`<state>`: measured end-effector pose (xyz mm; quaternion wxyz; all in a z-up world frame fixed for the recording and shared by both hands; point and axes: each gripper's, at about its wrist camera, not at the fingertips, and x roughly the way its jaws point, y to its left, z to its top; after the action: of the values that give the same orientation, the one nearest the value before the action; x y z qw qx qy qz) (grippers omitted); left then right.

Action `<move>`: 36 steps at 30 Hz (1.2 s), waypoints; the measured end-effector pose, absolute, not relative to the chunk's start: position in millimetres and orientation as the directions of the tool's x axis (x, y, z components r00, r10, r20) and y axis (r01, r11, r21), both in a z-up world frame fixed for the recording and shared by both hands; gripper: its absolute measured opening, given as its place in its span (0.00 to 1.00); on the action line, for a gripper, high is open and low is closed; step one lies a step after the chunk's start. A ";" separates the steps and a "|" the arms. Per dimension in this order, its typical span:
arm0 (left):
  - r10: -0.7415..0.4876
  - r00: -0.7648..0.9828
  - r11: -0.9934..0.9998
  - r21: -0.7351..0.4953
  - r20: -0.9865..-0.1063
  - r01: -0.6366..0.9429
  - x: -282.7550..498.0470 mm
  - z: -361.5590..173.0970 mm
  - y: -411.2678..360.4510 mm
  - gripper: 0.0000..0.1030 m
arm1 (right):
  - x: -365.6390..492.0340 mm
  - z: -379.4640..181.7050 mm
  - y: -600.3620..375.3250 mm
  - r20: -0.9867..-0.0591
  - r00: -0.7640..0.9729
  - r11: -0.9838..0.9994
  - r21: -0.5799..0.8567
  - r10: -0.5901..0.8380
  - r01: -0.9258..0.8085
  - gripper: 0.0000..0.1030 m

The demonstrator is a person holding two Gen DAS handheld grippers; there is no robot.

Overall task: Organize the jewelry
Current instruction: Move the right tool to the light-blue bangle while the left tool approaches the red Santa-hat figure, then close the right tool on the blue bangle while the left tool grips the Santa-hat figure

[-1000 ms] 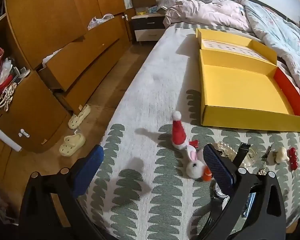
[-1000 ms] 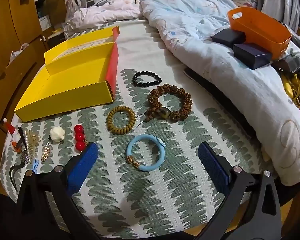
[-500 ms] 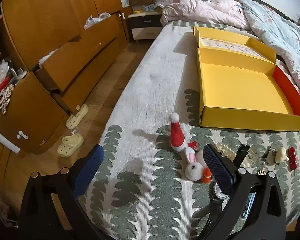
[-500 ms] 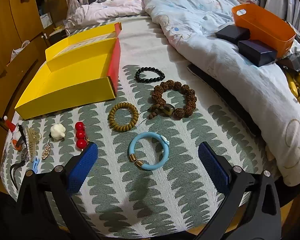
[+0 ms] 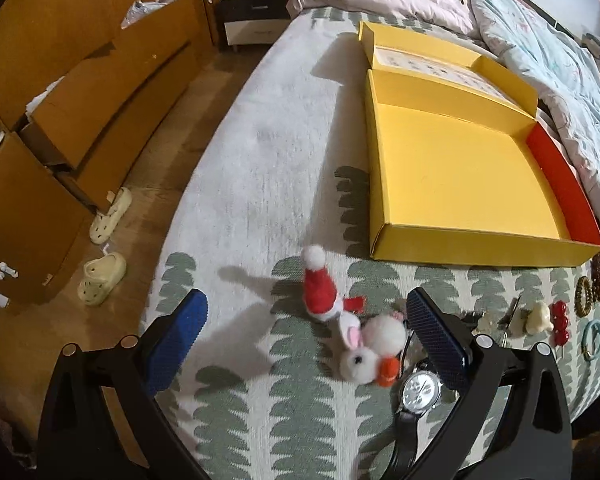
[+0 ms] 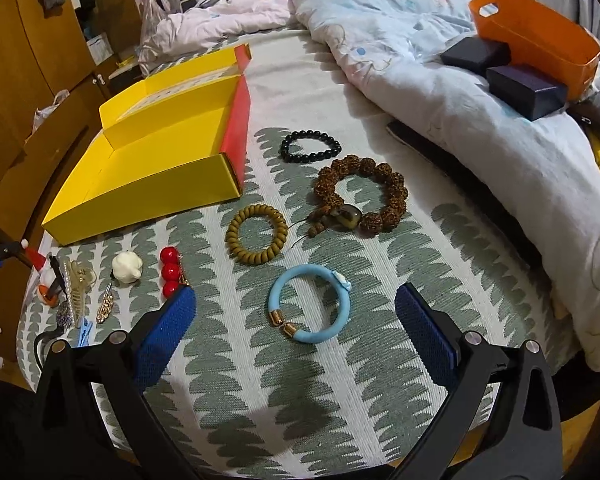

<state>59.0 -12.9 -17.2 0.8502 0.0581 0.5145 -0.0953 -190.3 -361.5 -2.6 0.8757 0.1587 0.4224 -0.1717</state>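
— How many bracelets lie on the bed cover point(image 6: 380, 320)?
— Four: light blue point(image 6: 309, 309), olive point(image 6: 256, 234), brown point(image 6: 360, 196), black point(image 6: 310, 146), right of one yellow box point(image 6: 148, 196).
— And the tongs?
— Left gripper point(image 5: 306, 322) and right gripper point(image 6: 294, 320) are both spread wide, holding nothing.

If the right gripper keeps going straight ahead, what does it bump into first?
Probably the light blue bangle, lying on the bedspread between the open right gripper fingers. Depth is hard to judge.
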 end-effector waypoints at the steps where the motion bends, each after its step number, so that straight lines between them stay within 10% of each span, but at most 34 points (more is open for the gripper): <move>1: -0.096 0.446 0.977 0.002 -0.890 0.215 62.4 -19.8 -14.2 0.96 | -190.6 -3.0 -362.8 -0.793 0.587 0.890 0.140 -0.162 0.435 0.92; 36: -0.183 0.348 0.981 -0.146 -0.919 0.131 91.3 -29.6 -1.0 0.96 | -148.6 -58.9 -398.7 -0.903 0.410 0.840 0.121 -0.129 0.529 0.40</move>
<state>91.3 -1.0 -29.6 0.8207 -0.0234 0.5628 -0.0957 -148.6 -398.7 -58.9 0.8159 0.1986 0.5041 -0.2018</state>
